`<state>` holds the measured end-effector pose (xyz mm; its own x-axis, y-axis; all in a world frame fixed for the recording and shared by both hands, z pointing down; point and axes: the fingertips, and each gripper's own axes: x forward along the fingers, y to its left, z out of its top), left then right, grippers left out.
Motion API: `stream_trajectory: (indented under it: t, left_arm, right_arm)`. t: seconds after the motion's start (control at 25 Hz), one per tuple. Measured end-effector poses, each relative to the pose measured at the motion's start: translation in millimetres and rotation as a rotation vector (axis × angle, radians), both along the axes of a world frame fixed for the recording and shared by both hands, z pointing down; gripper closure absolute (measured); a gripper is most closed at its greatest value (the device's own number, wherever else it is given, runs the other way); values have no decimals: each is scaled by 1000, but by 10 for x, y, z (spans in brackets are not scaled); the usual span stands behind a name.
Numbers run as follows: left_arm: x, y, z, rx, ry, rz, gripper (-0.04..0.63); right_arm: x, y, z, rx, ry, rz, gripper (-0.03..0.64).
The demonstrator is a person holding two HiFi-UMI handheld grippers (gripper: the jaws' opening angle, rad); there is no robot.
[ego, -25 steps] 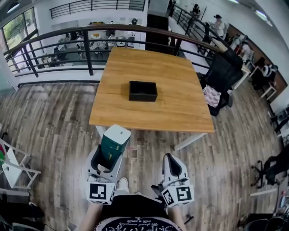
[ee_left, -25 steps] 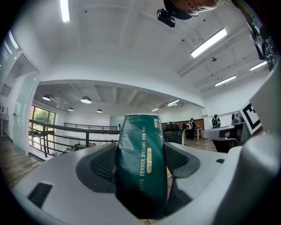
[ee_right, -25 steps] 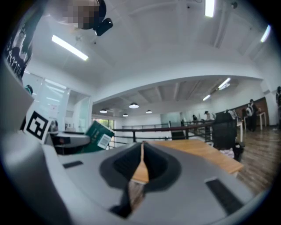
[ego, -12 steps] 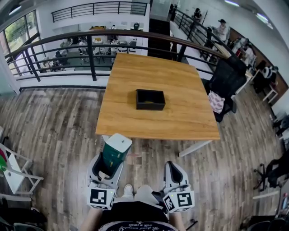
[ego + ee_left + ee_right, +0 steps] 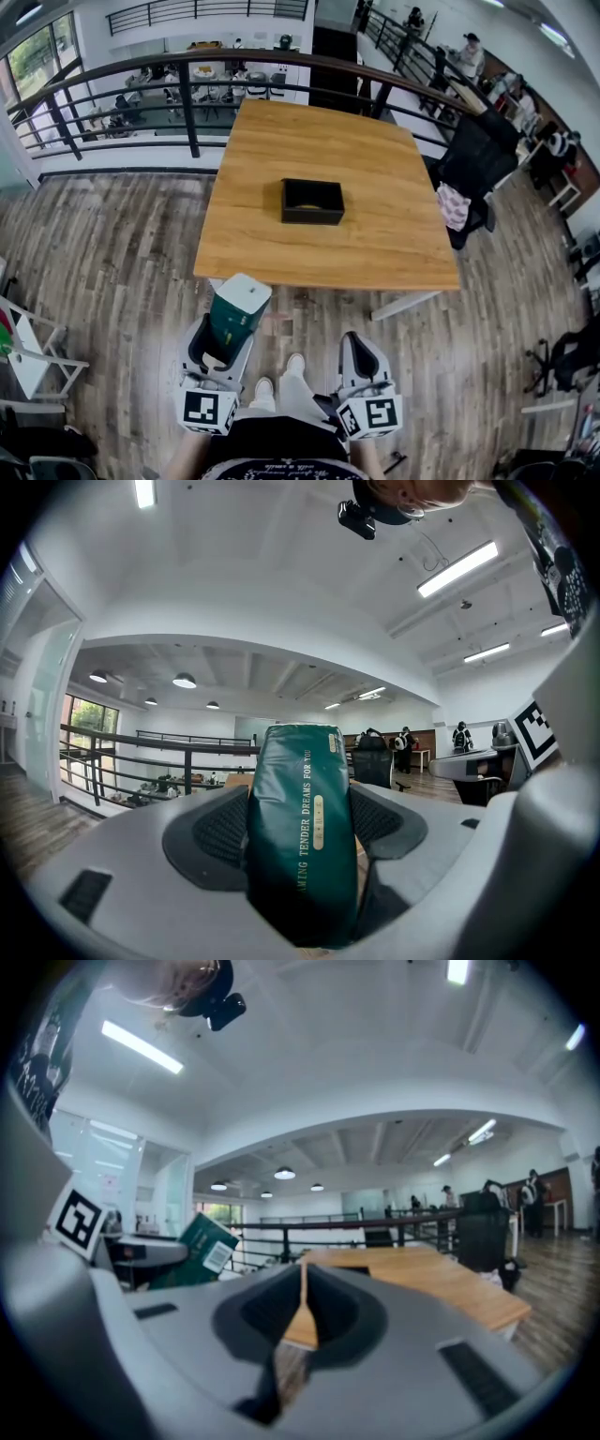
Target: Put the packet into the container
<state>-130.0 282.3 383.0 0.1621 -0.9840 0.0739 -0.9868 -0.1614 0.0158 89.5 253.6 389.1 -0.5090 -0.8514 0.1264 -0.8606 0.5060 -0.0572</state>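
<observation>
A dark green packet [image 5: 236, 309] with a white top stands upright between the jaws of my left gripper [image 5: 225, 333], which is shut on it; the left gripper view shows the packet [image 5: 300, 827] filling the gap between the pads. My right gripper [image 5: 359, 354] is shut with nothing in it, its jaws pressed together [image 5: 302, 1321]. The packet [image 5: 202, 1249] also shows at the left of the right gripper view. A black open container [image 5: 312, 201] sits in the middle of the wooden table [image 5: 253, 234], well ahead of both grippers.
A black railing [image 5: 187, 103] runs behind the table. A black chair [image 5: 473, 159] with a cloth stands at the table's right side. A white frame [image 5: 33, 347] stands on the wood floor at the left. My feet [image 5: 277, 384] show between the grippers.
The view has shifted as I stepped: the table and container sit slightly lower and nearer in the head view. Both grippers keep their hold and their places.
</observation>
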Motion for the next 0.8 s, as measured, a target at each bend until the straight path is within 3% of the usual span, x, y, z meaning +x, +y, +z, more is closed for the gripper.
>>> stream_trajectory:
  t: [0.8]
  left_arm:
    - [317,-1269,-66,14,38,-100,236]
  right_arm:
    - [348,-1413,-33,-3,-2,-82,577]
